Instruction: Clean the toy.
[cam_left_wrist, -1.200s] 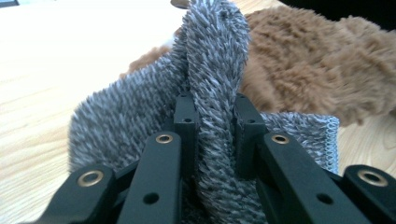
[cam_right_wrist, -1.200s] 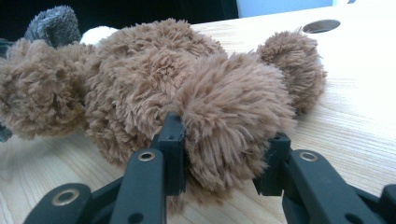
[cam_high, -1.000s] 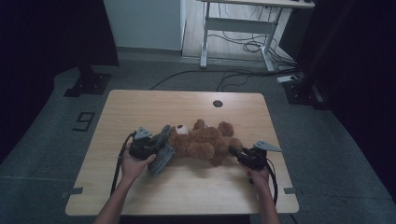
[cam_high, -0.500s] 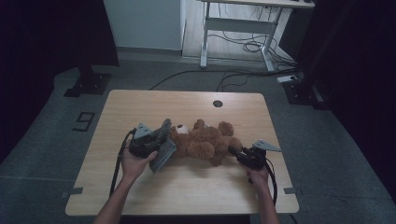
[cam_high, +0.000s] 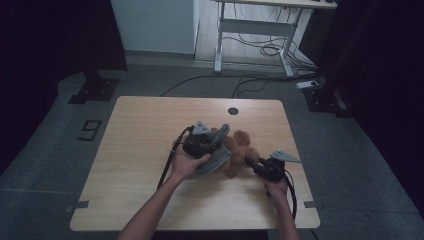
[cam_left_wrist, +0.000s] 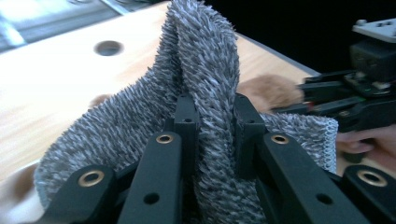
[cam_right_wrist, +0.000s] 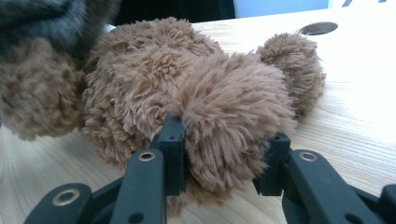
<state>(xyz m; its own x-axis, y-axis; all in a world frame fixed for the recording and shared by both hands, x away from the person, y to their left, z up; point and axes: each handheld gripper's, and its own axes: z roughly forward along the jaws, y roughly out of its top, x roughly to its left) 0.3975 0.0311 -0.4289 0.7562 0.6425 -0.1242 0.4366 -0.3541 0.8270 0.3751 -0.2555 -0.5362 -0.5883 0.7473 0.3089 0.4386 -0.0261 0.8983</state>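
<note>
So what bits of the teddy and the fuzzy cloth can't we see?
- Teddy bear, high view: the grey cloth and left gripper cover its head end.
- Teddy bear, right gripper view: face hidden, only fur showing.
- Grey cloth, left gripper view: bottom cut off by the edge and jaws.

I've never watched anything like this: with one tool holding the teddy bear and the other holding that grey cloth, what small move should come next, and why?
Probably lower the grey cloth onto the teddy bear. The left gripper has its jaws clamped on a fold of the cloth, held just above the bear's upper half, while the right gripper pins one plush limb on the table, so the bear looks steadied for it.
</note>
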